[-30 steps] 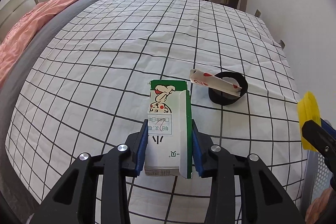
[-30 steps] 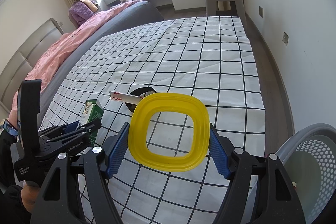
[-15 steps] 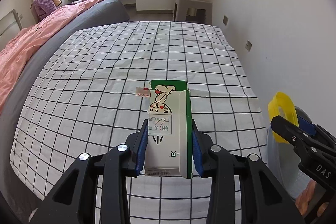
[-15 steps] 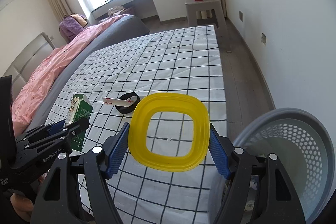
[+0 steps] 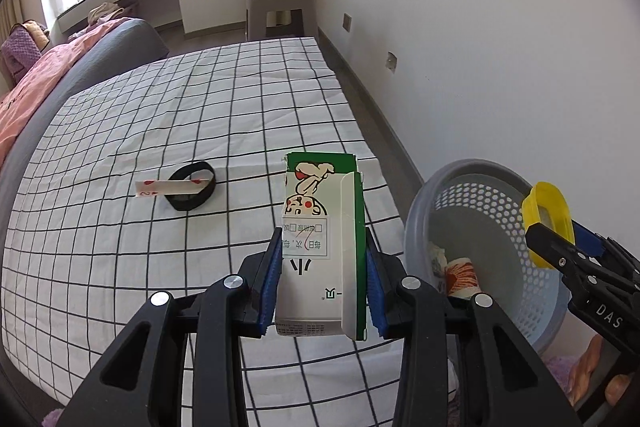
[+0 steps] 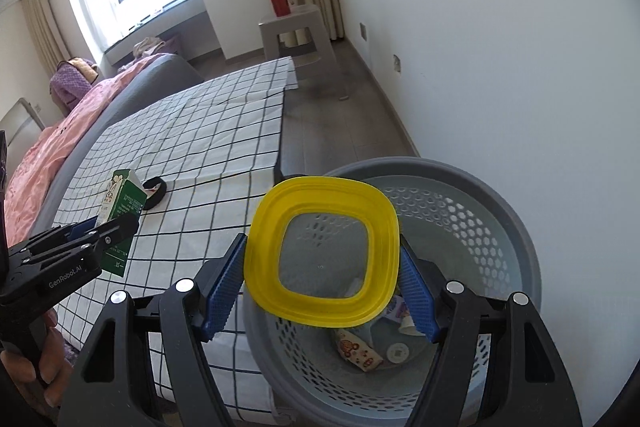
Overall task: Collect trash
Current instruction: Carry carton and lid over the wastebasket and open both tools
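While the right gripper (image 6: 322, 261) grasps the yellow lid (image 6: 323, 250), the basket (image 6: 516, 219) lies at six o'clock beneath its fingers; the left gripper (image 5: 322, 281) clenches the carton (image 5: 322, 247), basket at three o'clock.

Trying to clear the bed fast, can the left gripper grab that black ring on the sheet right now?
Probably not: the left gripper is shut on the green carton, so its jaws are full. The black ring lies unobstructed on the checked sheet.

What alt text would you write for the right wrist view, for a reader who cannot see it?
The right gripper holds a yellow square lid above a grey perforated trash basket with some litter inside. At left, the left gripper holds a green and white carton over a checked bed sheet.
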